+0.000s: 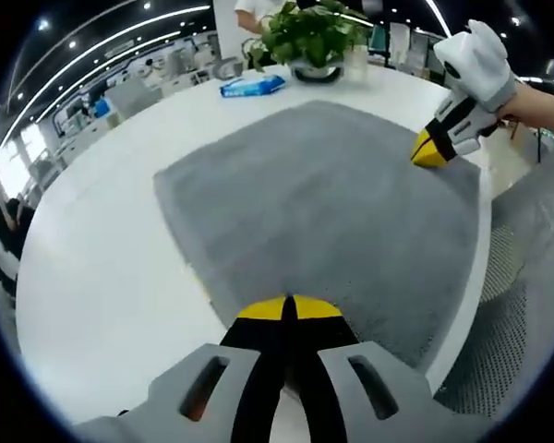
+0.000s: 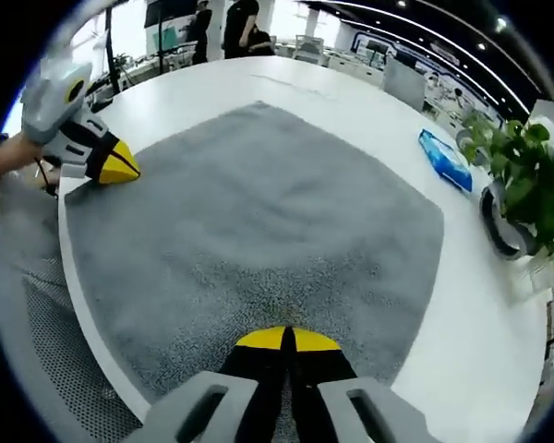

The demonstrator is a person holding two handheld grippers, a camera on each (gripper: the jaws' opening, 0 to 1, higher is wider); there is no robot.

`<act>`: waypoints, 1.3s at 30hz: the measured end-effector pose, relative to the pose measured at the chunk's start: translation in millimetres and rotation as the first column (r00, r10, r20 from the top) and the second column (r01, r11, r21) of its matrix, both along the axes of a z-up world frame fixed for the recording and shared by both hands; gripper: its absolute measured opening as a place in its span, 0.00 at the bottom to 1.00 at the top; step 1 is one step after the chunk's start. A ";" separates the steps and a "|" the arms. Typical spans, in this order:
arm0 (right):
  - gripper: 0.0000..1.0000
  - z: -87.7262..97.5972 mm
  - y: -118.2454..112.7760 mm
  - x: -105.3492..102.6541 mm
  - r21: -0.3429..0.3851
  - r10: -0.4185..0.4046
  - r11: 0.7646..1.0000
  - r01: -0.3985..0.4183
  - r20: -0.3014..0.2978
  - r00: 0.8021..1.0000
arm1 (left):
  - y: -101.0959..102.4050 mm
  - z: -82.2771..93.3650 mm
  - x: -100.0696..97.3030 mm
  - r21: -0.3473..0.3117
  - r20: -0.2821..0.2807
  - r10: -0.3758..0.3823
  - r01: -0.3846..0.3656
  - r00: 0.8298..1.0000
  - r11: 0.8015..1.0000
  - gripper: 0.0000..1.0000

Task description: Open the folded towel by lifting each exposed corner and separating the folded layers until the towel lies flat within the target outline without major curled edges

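Note:
A grey towel (image 1: 323,203) lies spread out and mostly flat on the white round table (image 1: 102,268); no outline is visible. My left gripper (image 1: 289,309) is shut, its yellow tips pinching the towel's near edge. The left gripper (image 2: 115,164) also shows from the right gripper view, at the towel's (image 2: 258,212) corner by the table's rim. My right gripper (image 2: 286,339) is shut on another corner close to the table's edge. From the left gripper view the right gripper (image 1: 434,148), held by a gloved hand, rests low on that far right corner.
A potted plant (image 1: 309,41) and a blue packet (image 1: 251,86) stand beyond the towel. A mesh chair (image 1: 526,277) sits just off the table's edge beside both grippers. People stand at the far side (image 2: 231,23). Bare white tabletop (image 2: 480,305) surrounds the towel.

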State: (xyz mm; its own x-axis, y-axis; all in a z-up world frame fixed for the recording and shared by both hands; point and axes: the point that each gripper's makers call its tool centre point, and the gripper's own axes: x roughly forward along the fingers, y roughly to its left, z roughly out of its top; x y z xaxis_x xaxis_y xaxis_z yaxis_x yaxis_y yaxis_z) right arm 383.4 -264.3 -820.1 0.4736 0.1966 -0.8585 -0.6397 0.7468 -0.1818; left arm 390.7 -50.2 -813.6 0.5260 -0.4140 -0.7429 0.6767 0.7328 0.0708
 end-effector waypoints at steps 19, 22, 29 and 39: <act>0.00 0.1 78.0 -6.0 0.039 0.154 0.987 -0.157 0.057 0.986 | 79.1 -0.4 -8.4 0.067 -0.021 0.145 -0.144 0.989 0.987 0.00; 0.00 0.3 77.9 -3.8 0.081 0.134 0.987 -0.139 0.066 0.989 | 77.9 -0.4 -8.7 0.076 -0.011 0.132 -0.131 0.991 0.988 0.01; 0.02 11.7 75.5 -9.0 0.220 0.068 0.972 -0.077 0.045 0.997 | 83.1 24.1 -11.9 0.206 -0.025 -0.028 0.032 0.999 0.978 0.06; 0.05 38.5 92.5 -24.8 0.303 0.097 0.943 -0.140 0.151 0.984 | 50.6 13.3 -68.4 0.057 -0.104 -0.262 0.268 0.960 0.962 0.12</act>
